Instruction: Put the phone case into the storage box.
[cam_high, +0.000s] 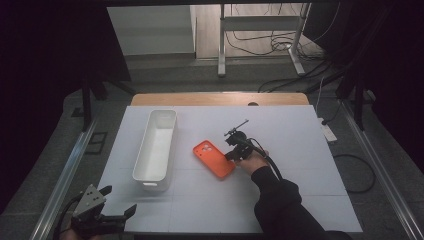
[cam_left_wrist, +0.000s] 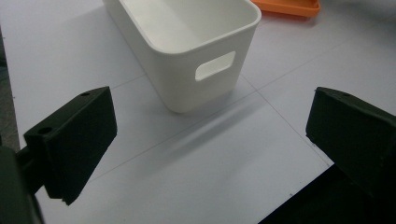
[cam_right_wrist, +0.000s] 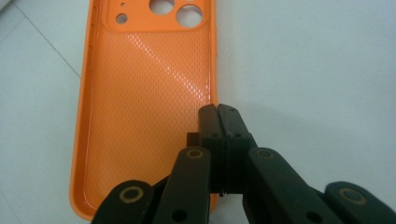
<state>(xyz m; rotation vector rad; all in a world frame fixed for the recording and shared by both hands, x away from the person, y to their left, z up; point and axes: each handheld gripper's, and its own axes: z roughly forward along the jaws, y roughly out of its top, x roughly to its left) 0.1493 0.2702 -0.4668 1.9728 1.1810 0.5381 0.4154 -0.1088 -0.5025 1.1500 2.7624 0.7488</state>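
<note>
Left gripper (cam_high: 116, 203) at the near-left corner of the white table sheet (cam_high: 300, 150), jaws spread wide, nothing between them, aimed toward the handle-slotted end of a white rectangular plastic bin (cam_high: 156, 145). Bin standing lengthwise on the left half of the sheet. To its right, near but apart, an orange rubbery phone case (cam_high: 214, 159), lying flat, hollow side up, camera cut-outs at the far end. Right gripper (cam_right_wrist: 217, 110), jaws pressed together, pinching the case's long right-hand rim.

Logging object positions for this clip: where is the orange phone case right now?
In the high view the orange phone case lies mid-table, right of the white bin, with the right gripper pinching its right edge.
</note>
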